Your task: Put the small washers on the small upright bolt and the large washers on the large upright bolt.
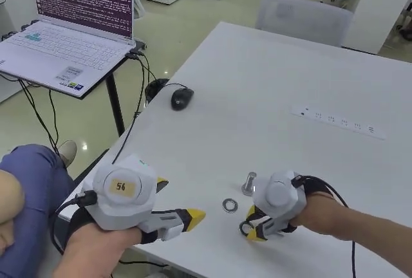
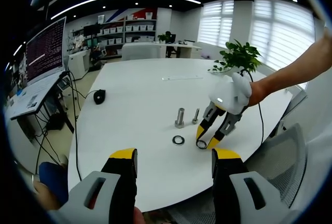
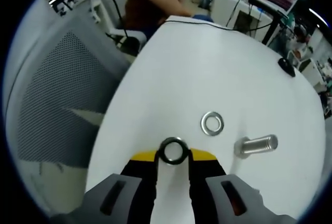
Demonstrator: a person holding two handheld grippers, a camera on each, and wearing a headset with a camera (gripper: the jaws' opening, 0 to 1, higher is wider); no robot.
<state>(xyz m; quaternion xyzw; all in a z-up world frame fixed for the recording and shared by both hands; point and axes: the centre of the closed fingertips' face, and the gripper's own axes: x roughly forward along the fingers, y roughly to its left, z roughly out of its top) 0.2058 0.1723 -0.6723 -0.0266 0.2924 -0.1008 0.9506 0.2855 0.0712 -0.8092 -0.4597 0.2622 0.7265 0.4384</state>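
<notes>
My right gripper [image 1: 256, 231] [image 3: 173, 156] is shut on a dark ring washer [image 3: 173, 150] [image 1: 246, 228] just above the white table [image 1: 270, 98]. In the left gripper view the same gripper [image 2: 207, 142] holds that washer [image 2: 202, 144]. A second washer [image 1: 230, 205] [image 2: 178, 140] [image 3: 212, 123] lies flat on the table beside it. The large upright bolt [image 2: 179, 117] [image 1: 248, 183] [image 3: 255, 145] stands just beyond, with the small bolt [image 2: 195, 115] next to it. My left gripper [image 1: 179, 199] [image 2: 175, 156] is open at the table's near edge, holding nothing.
A black mouse [image 1: 182, 98] with its cable lies at the table's left side. A white power strip [image 1: 338, 122] lies further back on the right. A laptop [image 1: 64, 40] sits on a stand to the left, and a grey chair [image 1: 302, 17] stands behind the table.
</notes>
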